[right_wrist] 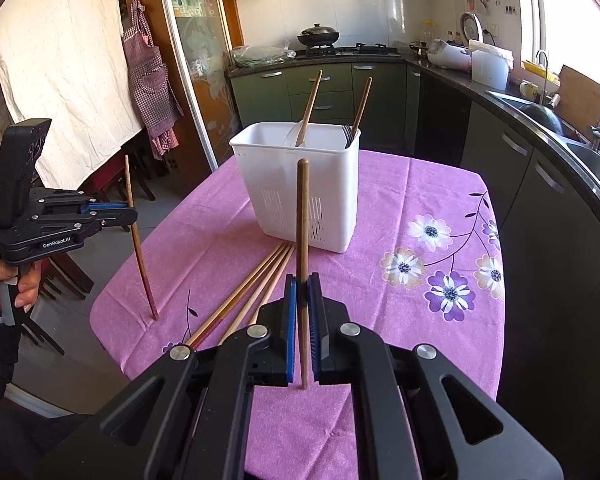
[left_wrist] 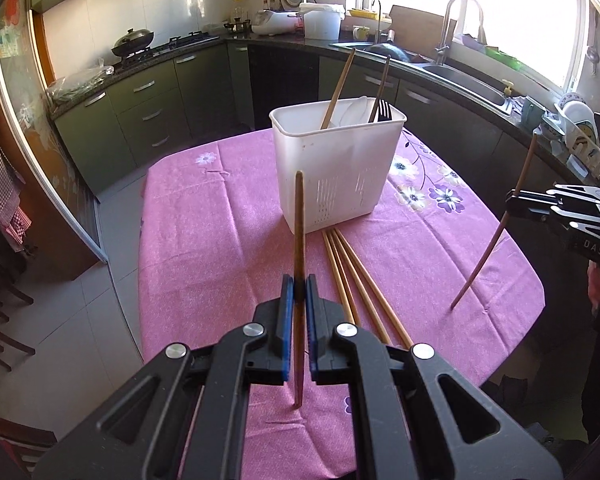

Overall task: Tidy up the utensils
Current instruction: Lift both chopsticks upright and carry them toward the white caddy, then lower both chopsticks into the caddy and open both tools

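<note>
A white utensil holder (left_wrist: 336, 164) (right_wrist: 300, 184) stands on the pink tablecloth; two chopsticks, a white spoon and a fork stick out of it. My left gripper (left_wrist: 299, 292) is shut on a brown chopstick (left_wrist: 299, 232), held upright with its lower tip near the cloth. It also shows in the right wrist view (right_wrist: 131, 216). My right gripper (right_wrist: 302, 292) is shut on another brown chopstick (right_wrist: 302, 216), also upright; it shows in the left wrist view (left_wrist: 512, 204). Several loose chopsticks (left_wrist: 356, 280) (right_wrist: 252, 292) lie on the cloth in front of the holder, between the grippers.
The table (left_wrist: 204, 216) has a pink flowered cloth with its edges close on the left and right. Dark kitchen counters with a sink (left_wrist: 472, 80) and stove run behind. Chairs and an apron (right_wrist: 148, 76) are off the table's far side.
</note>
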`<state>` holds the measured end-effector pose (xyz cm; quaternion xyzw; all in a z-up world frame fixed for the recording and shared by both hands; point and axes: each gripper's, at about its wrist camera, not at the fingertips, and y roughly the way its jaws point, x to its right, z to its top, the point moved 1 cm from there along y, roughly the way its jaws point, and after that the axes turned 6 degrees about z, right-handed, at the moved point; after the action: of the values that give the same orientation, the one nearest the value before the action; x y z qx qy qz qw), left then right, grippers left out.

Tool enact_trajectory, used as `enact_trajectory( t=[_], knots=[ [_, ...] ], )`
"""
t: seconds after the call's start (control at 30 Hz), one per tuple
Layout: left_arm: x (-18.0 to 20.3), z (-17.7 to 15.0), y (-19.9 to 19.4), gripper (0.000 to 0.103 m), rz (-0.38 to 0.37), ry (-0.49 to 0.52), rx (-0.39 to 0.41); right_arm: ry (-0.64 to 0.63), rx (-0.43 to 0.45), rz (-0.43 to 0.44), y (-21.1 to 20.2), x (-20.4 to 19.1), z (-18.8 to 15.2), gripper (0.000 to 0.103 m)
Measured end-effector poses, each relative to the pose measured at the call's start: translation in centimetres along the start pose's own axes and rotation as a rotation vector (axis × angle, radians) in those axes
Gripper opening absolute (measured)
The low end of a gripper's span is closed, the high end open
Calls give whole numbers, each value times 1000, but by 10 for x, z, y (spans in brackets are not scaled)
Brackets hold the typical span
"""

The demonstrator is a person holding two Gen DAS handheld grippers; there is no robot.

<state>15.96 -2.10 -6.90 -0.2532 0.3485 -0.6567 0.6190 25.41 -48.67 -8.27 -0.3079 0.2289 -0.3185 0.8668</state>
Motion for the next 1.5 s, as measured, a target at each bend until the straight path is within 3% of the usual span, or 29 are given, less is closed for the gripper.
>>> enact_trajectory(
  t=[0.23, 0.43, 0.83, 1.03, 1.13, 1.33, 1.5],
  knots=[
    [-2, 1, -7, 6, -19, -6, 12, -8, 22, 2, -5, -4, 9, 7],
    [0, 20, -19, 6, -63, 1, 26, -21, 90, 22, -21, -9, 46, 7],
    [3, 126, -82, 6, -83, 20, 221, -20, 310, 56, -62, -6, 168, 7],
    [1, 176, -84, 6, -52, -15, 336, -3, 305, 8, -32, 10, 203, 7],
    [2, 188, -55, 6, -36, -30, 317, 13, 249, -1, 2, 20, 201, 7],
    [3, 183, 17, 6, -18, -51, 179, 25, 119, -8, 63, 34, 180, 7],
    [2, 170, 42, 10, -19, -59, 121, 29, 102, 0, 74, 37, 169, 8]
  ],
)
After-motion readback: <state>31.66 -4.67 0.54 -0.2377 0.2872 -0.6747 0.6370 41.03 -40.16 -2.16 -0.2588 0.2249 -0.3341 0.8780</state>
